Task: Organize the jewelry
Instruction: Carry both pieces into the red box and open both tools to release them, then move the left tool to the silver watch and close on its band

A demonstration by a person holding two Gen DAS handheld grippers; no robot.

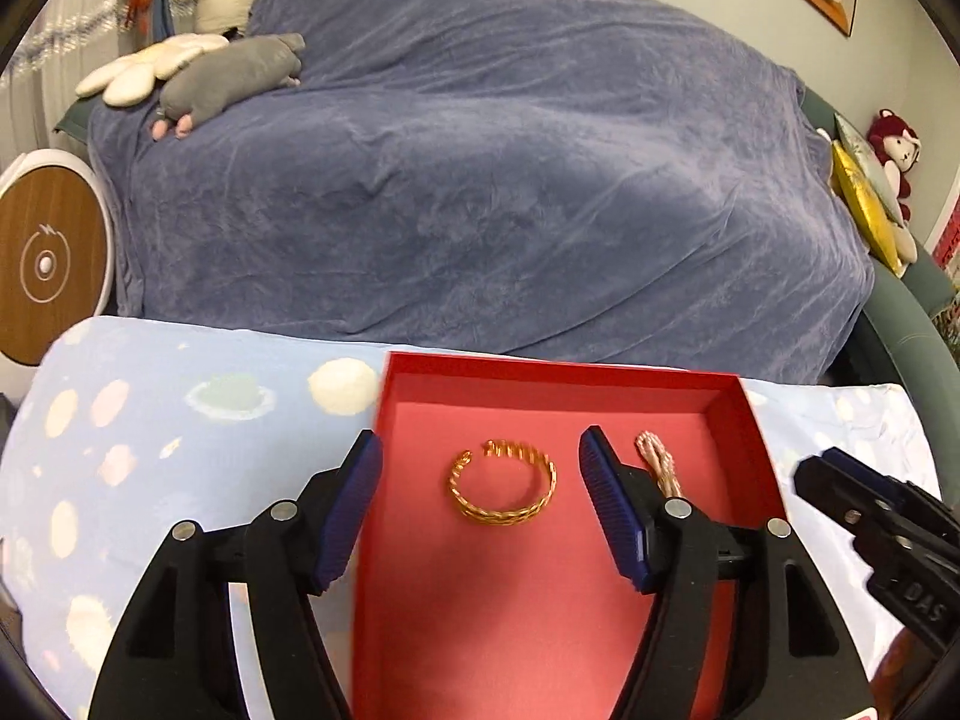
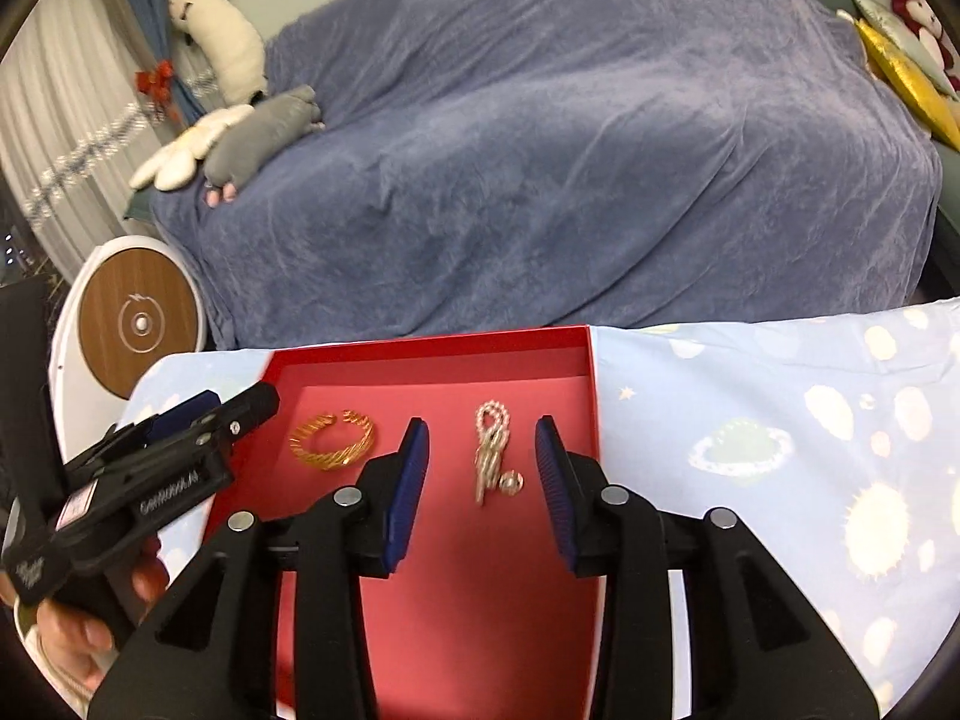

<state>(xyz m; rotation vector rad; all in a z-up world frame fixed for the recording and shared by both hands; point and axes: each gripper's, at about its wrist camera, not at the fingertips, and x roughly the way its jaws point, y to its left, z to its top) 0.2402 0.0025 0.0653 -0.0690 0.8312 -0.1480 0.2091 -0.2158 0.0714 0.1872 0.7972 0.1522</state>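
A shallow red box [image 1: 558,375] [image 2: 432,341] lies on a table with a space-print cloth. Inside it a gold open bangle [image 1: 501,483] [image 2: 332,441] lies flat on the left, and a pale pearl chain with a round pendant [image 2: 495,453] [image 1: 659,461] lies on the right. My left gripper [image 1: 480,456] is open and empty, its jaws either side of the bangle and just short of it. My right gripper [image 2: 482,441] is open and empty, its jaws either side of the pearl chain. Each gripper shows at the edge of the other's view.
The light blue planet-print cloth [image 1: 180,420] [image 2: 780,420] covers the table around the box. Behind it is a sofa under a blue-grey blanket [image 1: 480,180] with plush toys [image 1: 234,75]. A round wood-faced device [image 1: 45,258] stands at the left.
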